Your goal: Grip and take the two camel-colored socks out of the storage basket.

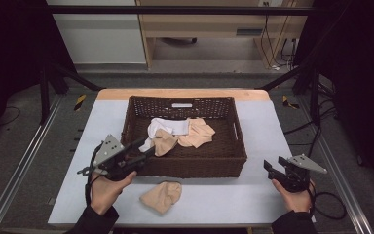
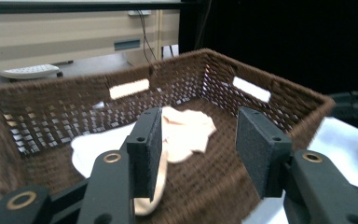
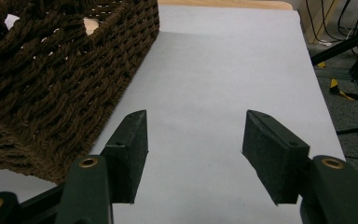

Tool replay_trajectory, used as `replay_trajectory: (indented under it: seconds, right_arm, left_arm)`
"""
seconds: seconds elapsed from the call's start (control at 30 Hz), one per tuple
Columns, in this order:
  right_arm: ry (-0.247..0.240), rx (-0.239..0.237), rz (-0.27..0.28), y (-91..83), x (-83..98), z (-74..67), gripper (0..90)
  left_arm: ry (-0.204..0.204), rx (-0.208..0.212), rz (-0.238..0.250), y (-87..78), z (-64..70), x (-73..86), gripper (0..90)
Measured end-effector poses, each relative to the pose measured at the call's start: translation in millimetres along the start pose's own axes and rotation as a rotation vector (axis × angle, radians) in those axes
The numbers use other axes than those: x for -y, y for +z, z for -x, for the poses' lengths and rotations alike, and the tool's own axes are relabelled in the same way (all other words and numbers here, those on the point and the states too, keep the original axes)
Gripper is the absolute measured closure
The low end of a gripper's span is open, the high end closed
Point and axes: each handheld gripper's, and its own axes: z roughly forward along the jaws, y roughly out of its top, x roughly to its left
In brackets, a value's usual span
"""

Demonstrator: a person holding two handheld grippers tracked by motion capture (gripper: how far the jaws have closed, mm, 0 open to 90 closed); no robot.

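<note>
The left gripper [image 1: 143, 147] is hanging spread over the basket's [image 1: 185, 166] near-left rim, pinching nothing, seemingly placed to drop cloth inside; beige and white cloths [image 1: 180, 132] are lying within; one beige cloth [image 1: 161, 196] is waiting outside on the table [image 1: 258, 126]; the right gripper [image 1: 269, 168] is idling spread beside the basket.

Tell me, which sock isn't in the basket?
The beige sock on the table, in front of the basket; the other socks lie inside it.

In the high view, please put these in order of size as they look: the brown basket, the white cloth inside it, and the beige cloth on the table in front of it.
1. Brown basket, clearly largest.
2 and 3. White cloth and beige cloth on the table: they look alike in size, and beige pieces partly cover the white one, so I leave them unranked.
</note>
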Motion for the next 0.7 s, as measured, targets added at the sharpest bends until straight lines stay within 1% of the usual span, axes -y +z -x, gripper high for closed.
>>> replay_trajectory:
  seconds: [0.13,0.2,0.33,0.4,0.47,0.5,0.57,0.63,0.7]
  right_arm:
    - [-0.009,0.001,0.004,-0.1,-0.5,0.1,42.4]
    - [-0.006,-0.001,0.003,-0.4,-0.7,0.1,42.7]
    - [-0.012,-0.001,0.006,0.1,-0.7,0.3,43.8]
    - [-0.010,-0.004,0.007,0.0,-1.1,0.1,44.4]
    - [-0.007,-0.002,0.006,0.3,-1.2,0.3,45.0]
    - [-0.003,-0.004,0.005,0.1,-1.4,0.3,45.1]
    - [-0.009,-0.002,0.009,-0.1,-1.4,0.6,45.6]
    - [-0.007,-0.002,0.008,-0.1,-1.4,0.8,46.0]
    - [-0.007,-0.004,0.005,0.1,-1.5,0.6,46.5]
  left_arm:
    - [0.004,-0.023,0.013,10.5,-8.6,-17.7,50.6]
    - [-0.001,-0.034,0.023,16.1,-13.4,-24.9,50.4]
    - [-0.009,-0.068,0.015,30.0,-23.7,-33.8,50.2]
    - [-0.015,-0.079,0.009,38.4,-29.6,-34.6,50.4]
    - [-0.044,-0.078,-0.001,47.4,-36.0,-33.7,52.1]
    - [-0.045,-0.089,-0.006,52.1,-38.8,-32.7,52.9]
    - [-0.036,-0.115,-0.032,62.7,-44.5,-29.4,53.3]
    - [-0.040,-0.122,-0.052,70.9,-48.3,-26.1,53.3]
    - [-0.029,-0.137,-0.070,79.9,-51.6,-22.4,52.9]
